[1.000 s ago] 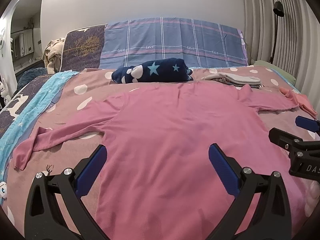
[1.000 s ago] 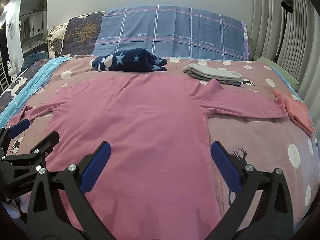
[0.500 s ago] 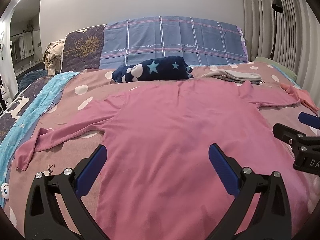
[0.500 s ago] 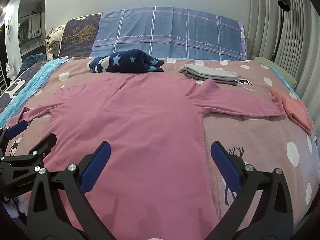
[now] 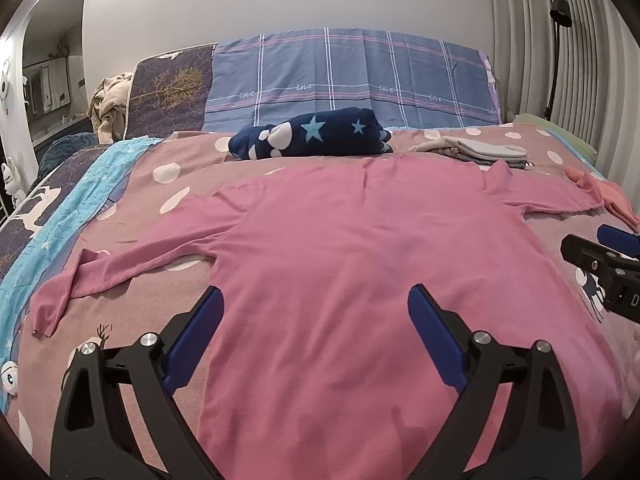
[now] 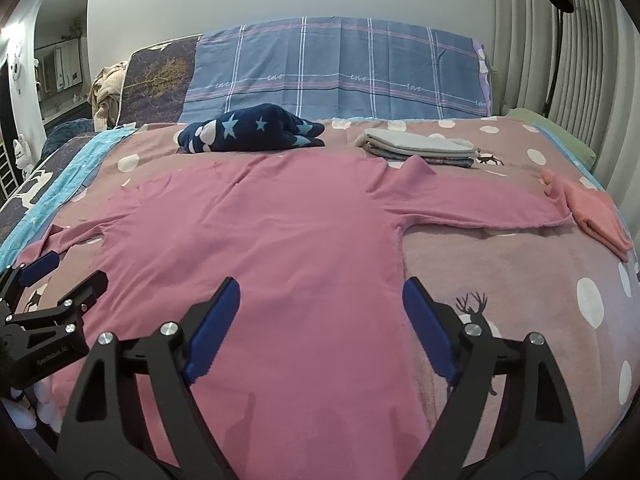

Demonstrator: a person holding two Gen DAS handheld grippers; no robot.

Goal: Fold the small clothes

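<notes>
Pink shirt [image 5: 360,248] flat on bed, hem near, collar far.
Left gripper [image 5: 316,332] and right gripper [image 6: 320,320]: jaws wide, empty, over the hem.

White wall [image 5: 280,4]; ribbed curtain [image 5: 580,52]; black lamp [image 5: 559,12]

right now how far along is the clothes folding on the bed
Done: a folded grey stack, a folded navy star-print bundle and a folded salmon-pink piece sit near the bed's edges. In hand: nothing; the left gripper and right gripper are both open over the pink long-sleeved shirt. Left: that shirt lies flat, sleeves spread, no fold made yet.
</notes>
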